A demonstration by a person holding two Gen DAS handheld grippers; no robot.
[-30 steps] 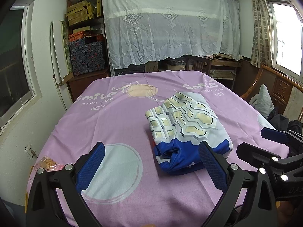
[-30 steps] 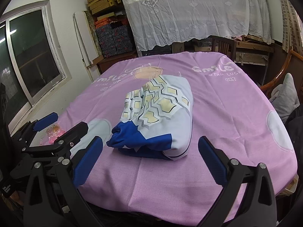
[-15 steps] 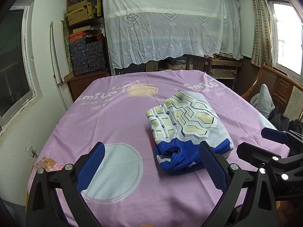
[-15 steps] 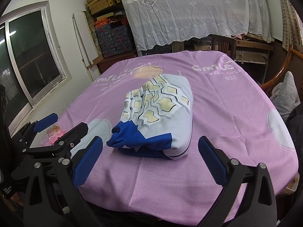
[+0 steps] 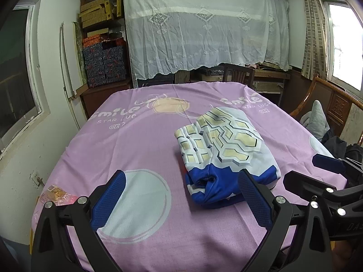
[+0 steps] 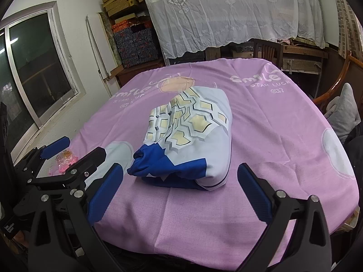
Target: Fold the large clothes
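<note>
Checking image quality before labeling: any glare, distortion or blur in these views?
Left wrist view: right window blown out white, fisheye bends the edges, folded garment sharp. Right wrist view: dark window, no glare, even light, black vignette in the corners.

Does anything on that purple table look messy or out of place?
Mostly tidy. The folded garment has a bunched blue corner poking out at its near edge, and a crinkled pink wrapper lies by the table's left edge. Both grippers hang open, clear of it.

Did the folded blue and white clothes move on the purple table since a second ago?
No. The folded garment sits in the same spot, just below the peach circle printed on the purple tablecloth.
</note>
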